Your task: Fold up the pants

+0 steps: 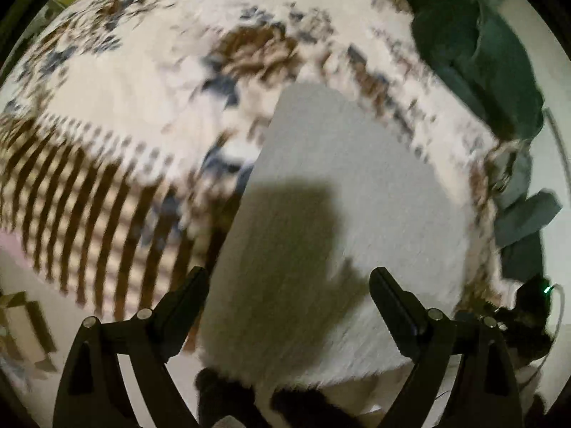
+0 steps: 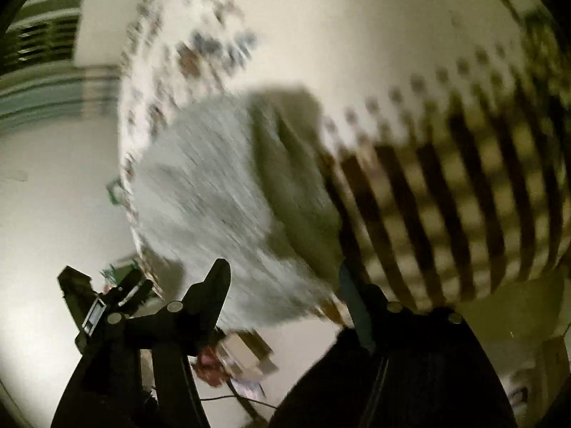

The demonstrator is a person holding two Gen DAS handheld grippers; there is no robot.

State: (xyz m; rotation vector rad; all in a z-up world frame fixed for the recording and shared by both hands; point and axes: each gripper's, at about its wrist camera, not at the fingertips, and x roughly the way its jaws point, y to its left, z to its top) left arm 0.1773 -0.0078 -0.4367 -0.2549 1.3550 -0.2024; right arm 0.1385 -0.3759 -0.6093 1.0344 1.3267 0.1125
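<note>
The pants [image 1: 357, 185] are a light grey, folded slab of cloth that lies on a patterned bedspread [image 1: 125, 82]. In the left wrist view my left gripper [image 1: 289, 278] is open and empty above the near end of the pants, and its shadow falls on the cloth. In the right wrist view the pants [image 2: 214, 192] lie ahead, partly in shadow on their right side. My right gripper [image 2: 285, 278] is open and empty above their near edge. Both views are blurred by motion.
A dark green garment [image 1: 478, 57] lies at the bed's far right edge. Grey folded cloth [image 1: 524, 214] sits at the right. The bedspread [image 2: 428, 192] has brown stripes near its edge. Small clutter [image 2: 235, 360] lies on the pale floor [image 2: 53, 192] below the bed.
</note>
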